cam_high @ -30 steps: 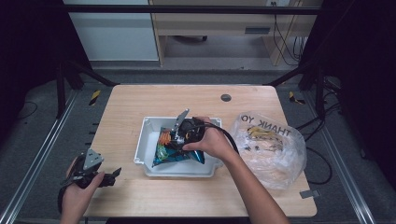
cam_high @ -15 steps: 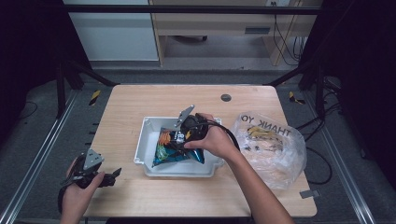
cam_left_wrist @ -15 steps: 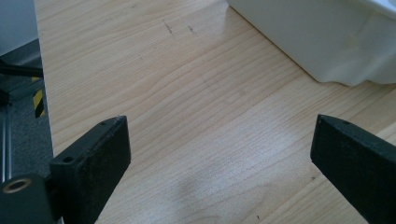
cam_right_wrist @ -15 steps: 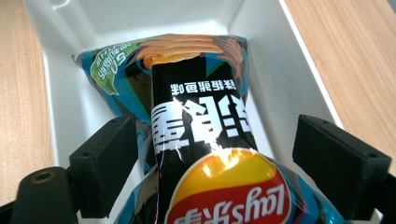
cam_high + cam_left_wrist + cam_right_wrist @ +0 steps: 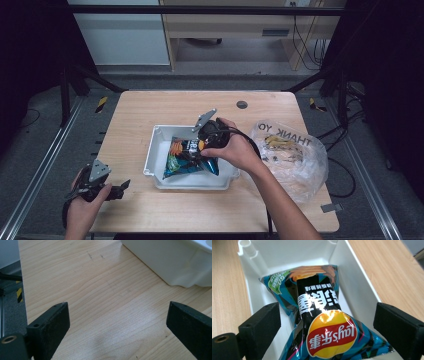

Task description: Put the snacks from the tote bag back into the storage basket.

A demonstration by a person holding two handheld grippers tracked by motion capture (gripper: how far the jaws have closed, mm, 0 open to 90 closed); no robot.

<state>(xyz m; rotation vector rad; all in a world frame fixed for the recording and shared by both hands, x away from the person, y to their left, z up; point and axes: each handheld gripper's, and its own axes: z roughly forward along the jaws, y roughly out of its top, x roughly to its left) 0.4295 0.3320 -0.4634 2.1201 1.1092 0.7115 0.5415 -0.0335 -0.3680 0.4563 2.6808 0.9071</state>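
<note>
Since a second ago my right gripper (image 5: 196, 150) has lifted off the chip bag (image 5: 190, 157) and its jaws have just been opening; they now stand wide with nothing pressed, the bag lying free below them in the white bin (image 5: 160, 135) at mid-table. I judge the placing step finished, so next I should pull clear toward the plastic bag (image 5: 292, 160). My left gripper (image 5: 122, 187) rests open at the near-left edge, unmoved.
</note>
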